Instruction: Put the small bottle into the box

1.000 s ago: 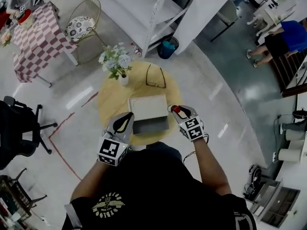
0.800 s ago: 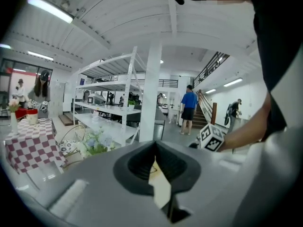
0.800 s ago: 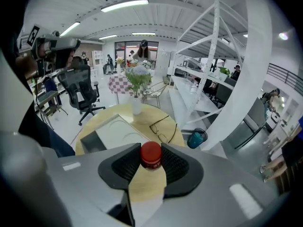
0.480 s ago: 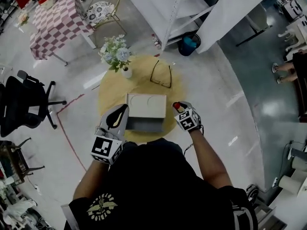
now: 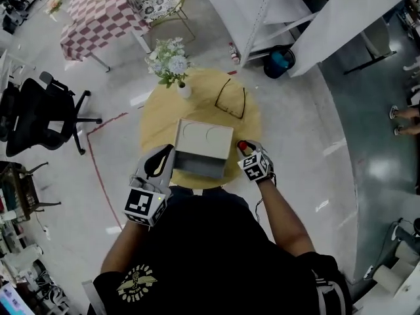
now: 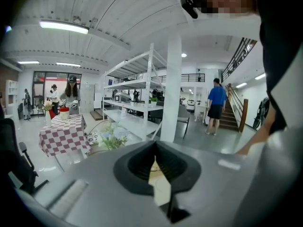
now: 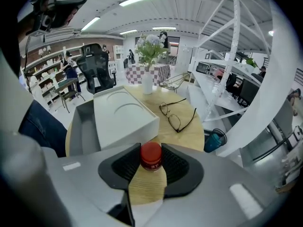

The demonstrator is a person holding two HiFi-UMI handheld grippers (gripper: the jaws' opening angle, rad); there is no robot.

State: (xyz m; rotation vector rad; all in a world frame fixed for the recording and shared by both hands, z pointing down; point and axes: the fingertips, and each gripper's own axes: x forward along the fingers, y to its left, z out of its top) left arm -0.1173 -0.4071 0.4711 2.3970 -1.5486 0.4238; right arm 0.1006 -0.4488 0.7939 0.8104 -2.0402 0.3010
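Note:
The small bottle's red cap (image 7: 151, 156) sits between the pads of my right gripper (image 7: 151, 161), which is shut on it; its body is hidden. In the head view this gripper (image 5: 243, 148) holds the bottle (image 5: 241, 146) just off the right side of the box (image 5: 205, 140). The box is beige, and its lid (image 7: 124, 113) is shifted so the grey inner tray (image 7: 86, 132) shows at the near side. My left gripper (image 5: 169, 153) is at the box's near left corner. Its jaws (image 6: 154, 148) meet at the tips with nothing between them.
The box rests on a round yellow table (image 5: 157, 120). A pair of glasses (image 5: 231, 102) lies behind the box, and a white vase of flowers (image 5: 172, 64) stands at the far left edge. A black office chair (image 5: 39, 113) and white shelving (image 5: 275, 12) surround the table.
My right gripper has come down beside the box's right side, still gripping the bottle. My left gripper has shifted a little at the box's left corner. The head camera has swung, shifting the table in the picture.

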